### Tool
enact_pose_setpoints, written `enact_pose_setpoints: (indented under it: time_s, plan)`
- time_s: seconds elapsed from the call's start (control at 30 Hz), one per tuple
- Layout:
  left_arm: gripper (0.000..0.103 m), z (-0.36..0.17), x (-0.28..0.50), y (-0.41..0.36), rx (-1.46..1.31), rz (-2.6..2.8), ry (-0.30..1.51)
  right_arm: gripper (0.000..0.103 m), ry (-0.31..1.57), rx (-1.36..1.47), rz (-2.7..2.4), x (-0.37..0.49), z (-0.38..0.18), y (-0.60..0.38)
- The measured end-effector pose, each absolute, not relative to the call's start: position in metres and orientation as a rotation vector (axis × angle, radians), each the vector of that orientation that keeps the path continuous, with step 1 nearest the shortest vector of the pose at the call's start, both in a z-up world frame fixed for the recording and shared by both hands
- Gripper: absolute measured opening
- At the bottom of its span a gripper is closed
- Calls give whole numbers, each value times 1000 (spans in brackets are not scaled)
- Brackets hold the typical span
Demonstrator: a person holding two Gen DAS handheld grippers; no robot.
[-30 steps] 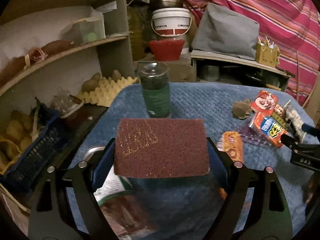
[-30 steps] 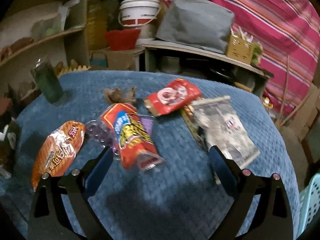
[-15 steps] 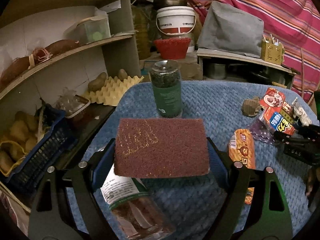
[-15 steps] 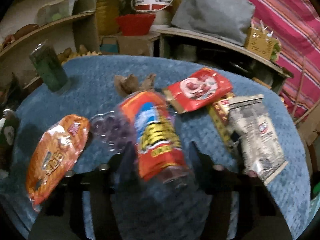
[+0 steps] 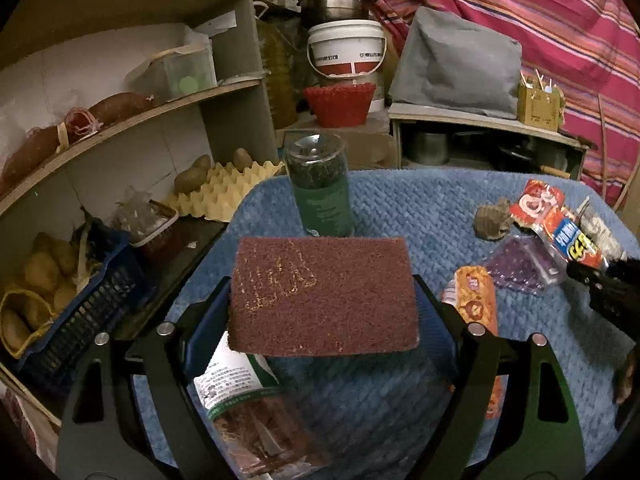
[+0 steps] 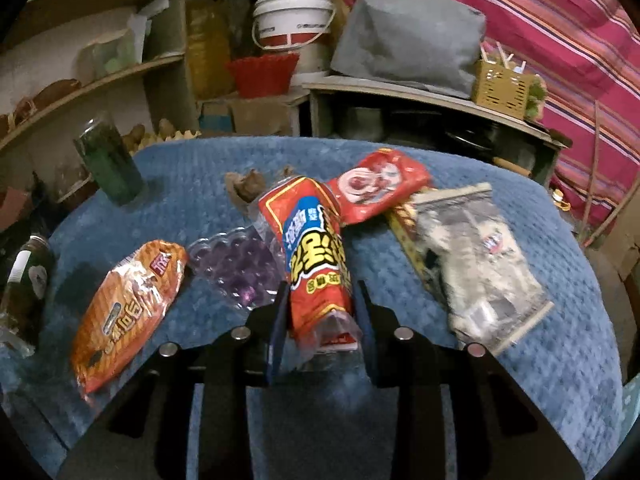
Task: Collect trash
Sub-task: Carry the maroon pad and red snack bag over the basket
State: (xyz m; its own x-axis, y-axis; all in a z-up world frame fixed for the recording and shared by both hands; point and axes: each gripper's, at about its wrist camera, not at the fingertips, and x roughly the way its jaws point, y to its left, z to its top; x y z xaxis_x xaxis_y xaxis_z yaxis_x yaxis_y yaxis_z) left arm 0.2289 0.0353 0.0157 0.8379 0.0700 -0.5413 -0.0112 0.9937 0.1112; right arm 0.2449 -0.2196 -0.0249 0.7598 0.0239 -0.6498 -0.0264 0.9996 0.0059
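My left gripper (image 5: 322,300) is shut on a maroon scouring sponge (image 5: 322,294) and holds it above the blue-covered table (image 5: 400,208). My right gripper (image 6: 320,312) is shut on the near end of a red and yellow snack wrapper (image 6: 314,252). Around it lie an orange wrapper (image 6: 128,304), a purple blister tray (image 6: 236,264), a red wrapper (image 6: 376,188), a clear grey bag (image 6: 476,264) and a brown crumpled scrap (image 6: 246,188). The right gripper's tip shows at the right edge of the left wrist view (image 5: 600,280).
A green jar (image 5: 320,192) stands upright at the table's far left. A bottle (image 5: 248,412) lies on its side under the sponge. Shelves with potatoes, an egg tray (image 5: 224,196) and a blue basket (image 5: 72,312) stand to the left. A low bench (image 6: 420,96) is behind.
My right gripper has moved forward and shut on the red and yellow wrapper. My left gripper, still holding the sponge, has drawn back and a little left.
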Motion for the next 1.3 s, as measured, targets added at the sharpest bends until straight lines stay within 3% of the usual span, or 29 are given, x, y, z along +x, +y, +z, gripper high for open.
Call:
enact_pose_setpoints:
  time_s: [0.5,1.3]
  plan:
    - [83,29,211,-10,60,-49,537,32,663,-54,-69,158,6,-287]
    - [83,35,153,-220,123,-360,493,32,638,70,-424,33,23,-498]
